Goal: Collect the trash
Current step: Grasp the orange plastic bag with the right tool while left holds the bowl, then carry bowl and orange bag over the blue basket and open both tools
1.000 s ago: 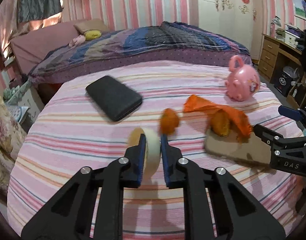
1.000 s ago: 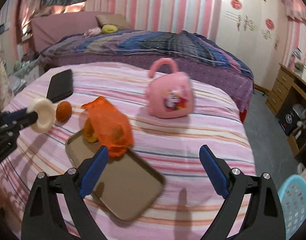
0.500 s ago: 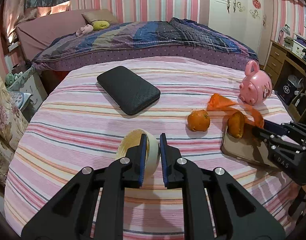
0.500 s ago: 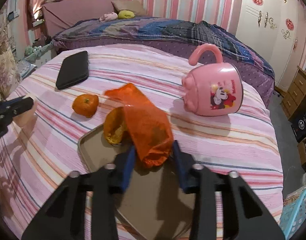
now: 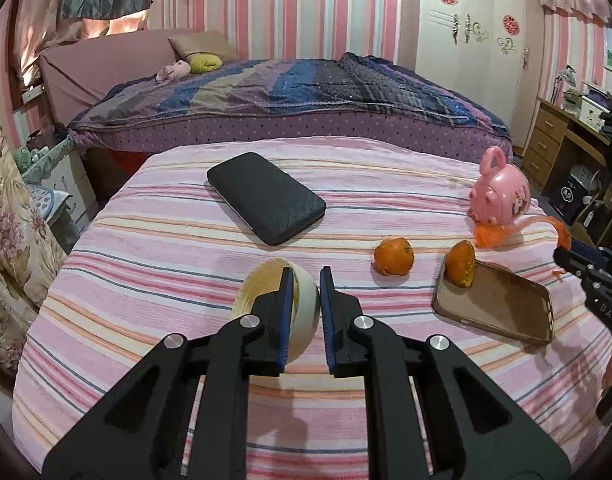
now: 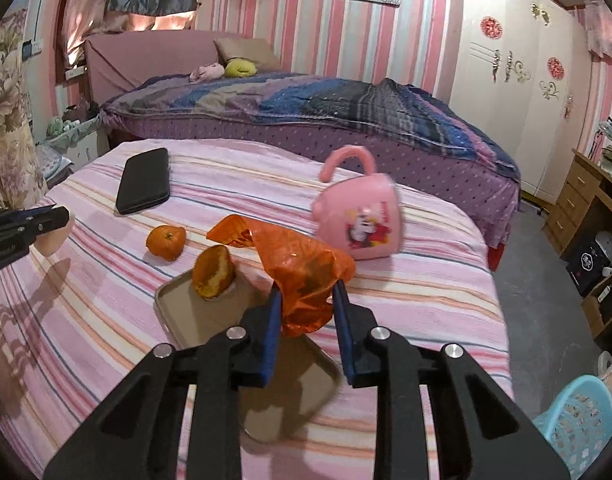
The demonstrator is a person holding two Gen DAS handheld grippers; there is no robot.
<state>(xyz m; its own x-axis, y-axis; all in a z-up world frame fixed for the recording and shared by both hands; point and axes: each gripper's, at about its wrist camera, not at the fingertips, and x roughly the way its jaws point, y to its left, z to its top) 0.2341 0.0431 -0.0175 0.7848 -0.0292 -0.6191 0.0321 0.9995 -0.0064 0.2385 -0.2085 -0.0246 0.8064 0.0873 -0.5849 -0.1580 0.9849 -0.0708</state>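
Both grippers hold trash above the pink striped table (image 5: 146, 240): the left gripper's (image 5: 306, 312) jaws clamp a cream tape roll (image 5: 302, 312), the right gripper's (image 6: 306, 312) jaws pinch a crumpled orange plastic bag (image 6: 302, 264), while the peeled-looking tangerine half (image 6: 212, 272), the whole tangerine (image 6: 166, 242) and the light blue mesh basket (image 6: 577, 416) on the floor await.

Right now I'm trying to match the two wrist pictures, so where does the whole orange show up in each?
Left wrist view: the whole orange lies right of centre on the striped cloth, left of the peel piece.
Right wrist view: the whole orange lies left of centre, below the black case.
Shared landmark: the pink mug stands beyond it in both.
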